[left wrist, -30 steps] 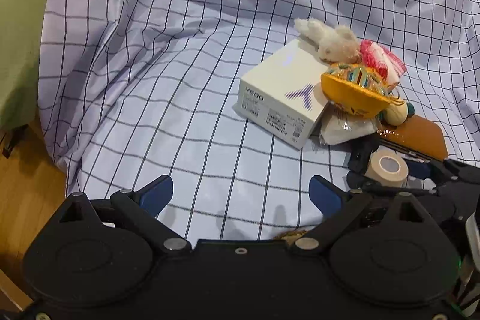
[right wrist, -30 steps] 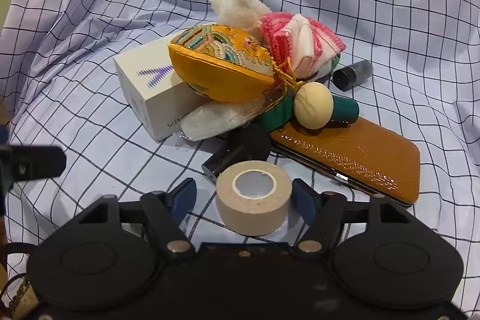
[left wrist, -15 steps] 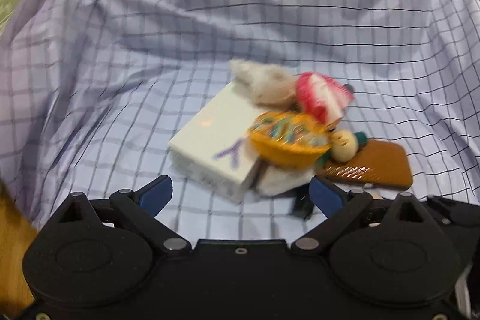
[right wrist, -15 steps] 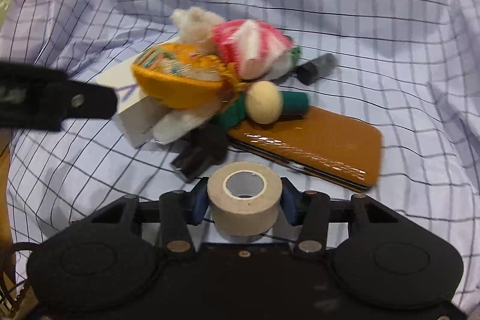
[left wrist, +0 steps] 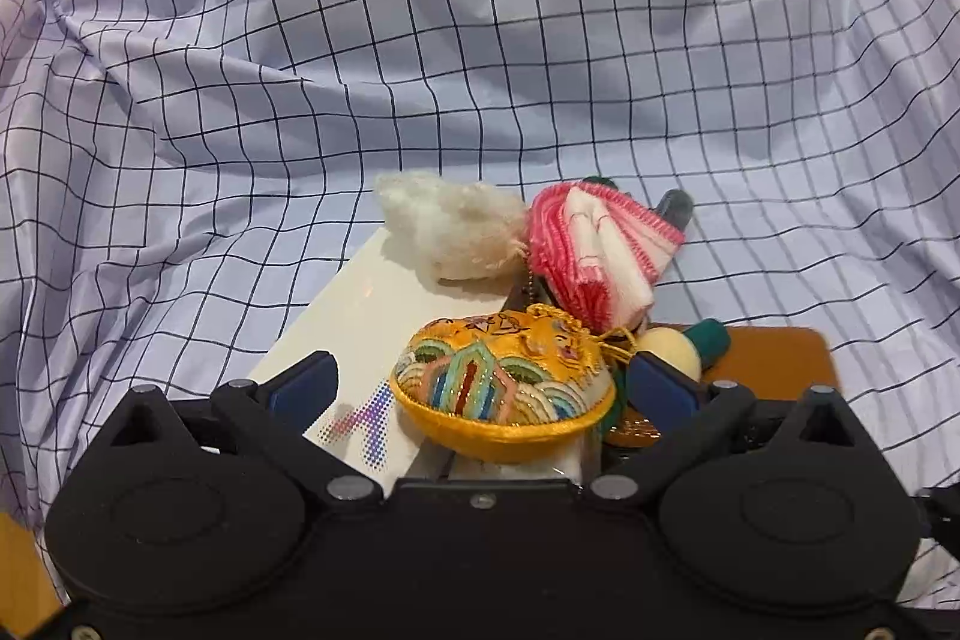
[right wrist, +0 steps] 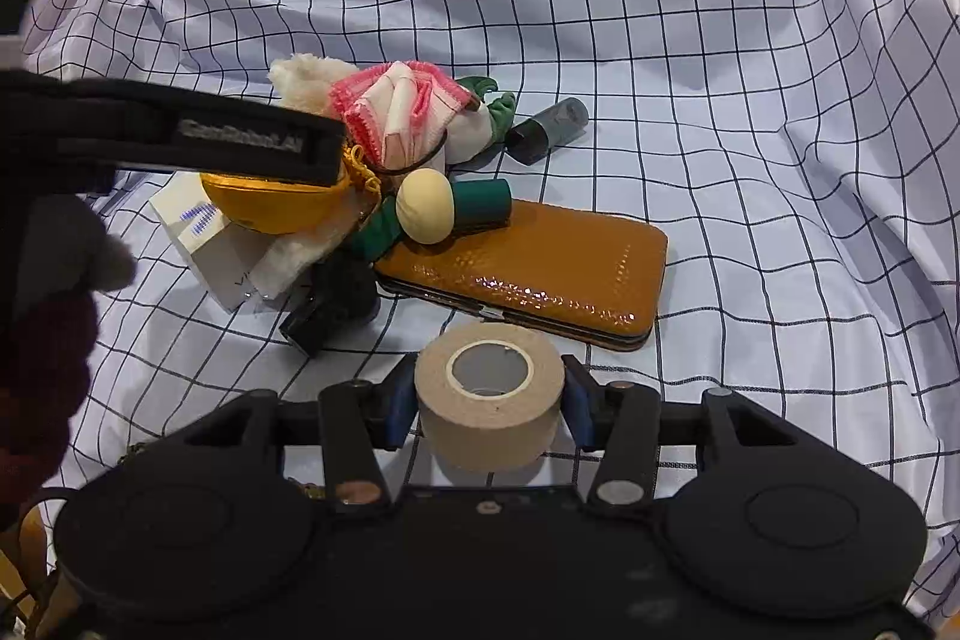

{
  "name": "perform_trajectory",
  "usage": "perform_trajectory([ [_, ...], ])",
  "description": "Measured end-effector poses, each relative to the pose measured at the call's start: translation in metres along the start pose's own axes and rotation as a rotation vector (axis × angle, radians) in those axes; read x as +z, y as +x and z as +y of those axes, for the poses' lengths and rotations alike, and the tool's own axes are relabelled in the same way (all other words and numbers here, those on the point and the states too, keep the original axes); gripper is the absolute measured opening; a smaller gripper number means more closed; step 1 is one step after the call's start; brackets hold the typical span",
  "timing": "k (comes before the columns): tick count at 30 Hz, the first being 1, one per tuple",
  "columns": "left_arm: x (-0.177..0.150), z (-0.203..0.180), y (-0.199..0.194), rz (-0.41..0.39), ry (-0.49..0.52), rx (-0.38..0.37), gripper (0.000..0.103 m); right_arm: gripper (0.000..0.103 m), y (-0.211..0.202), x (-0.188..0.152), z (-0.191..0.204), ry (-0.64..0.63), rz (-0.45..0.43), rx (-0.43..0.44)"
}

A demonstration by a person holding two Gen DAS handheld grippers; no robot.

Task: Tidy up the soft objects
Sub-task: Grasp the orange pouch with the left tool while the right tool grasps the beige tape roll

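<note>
Right gripper (right wrist: 489, 403) clamped on a roll of tape (right wrist: 489, 394); left gripper (left wrist: 480, 379) was opening around a yellow embroidered pouch (left wrist: 503, 391).

The beige tape roll stood upright between the right gripper's blue pads, its hollow core pointing up, gripped by its curved sides just above the checked cloth (right wrist: 720, 100). The left gripper's jaws were spreading wide, and the pouch sat between them untouched by either pad, its long axis running side to side across the gap. The pouch rested on a white box (left wrist: 360, 340), whose long edge ran away toward a fluffy white plush (left wrist: 450, 229). Beside the plush lay a folded pink-edged cloth (left wrist: 594, 250). A tan leather case (right wrist: 540, 268) lay flat near the pile, long axis sideways in the right wrist view, with a cream-headed green mushroom toy (right wrist: 450, 211) lying on its side against it.
</note>
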State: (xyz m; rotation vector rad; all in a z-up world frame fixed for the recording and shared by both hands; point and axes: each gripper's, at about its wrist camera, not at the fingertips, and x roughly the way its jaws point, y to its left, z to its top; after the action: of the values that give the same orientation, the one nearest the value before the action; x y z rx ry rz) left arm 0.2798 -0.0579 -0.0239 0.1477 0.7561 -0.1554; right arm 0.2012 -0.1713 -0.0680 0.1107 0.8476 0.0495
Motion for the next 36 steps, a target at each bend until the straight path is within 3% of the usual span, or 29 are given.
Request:
perform_trajectory([
  [6, 0.0, -0.002, 0.011, 0.018, 0.006, 0.001, 0.099, 0.048, 0.0, -0.002, 0.001, 0.008, 0.01, 0.006],
  [8, 0.0, -0.003, 0.011, 0.013, 0.013, -0.004, 0.092, 0.048, 0.0, -0.002, 0.001, 0.008, 0.01, 0.006],
  [9, 0.0, -0.004, 0.011, 0.011, 0.019, -0.015, 0.081, 0.048, 0.0, -0.002, 0.001, 0.008, 0.01, 0.006],
  [13, 0.0, -0.005, 0.011, 0.008, 0.026, -0.021, 0.071, 0.048, -0.001, -0.004, 0.003, 0.007, 0.009, 0.001],
  [25, -0.006, 0.008, -0.028, -0.023, -0.02, -0.059, 0.07, 0.048, -0.021, -0.008, 0.006, 0.007, -0.028, -0.017],
  [36, -0.033, 0.017, -0.088, -0.045, -0.063, -0.093, 0.07, 0.048, -0.063, -0.021, 0.004, 0.029, -0.071, -0.007],
])
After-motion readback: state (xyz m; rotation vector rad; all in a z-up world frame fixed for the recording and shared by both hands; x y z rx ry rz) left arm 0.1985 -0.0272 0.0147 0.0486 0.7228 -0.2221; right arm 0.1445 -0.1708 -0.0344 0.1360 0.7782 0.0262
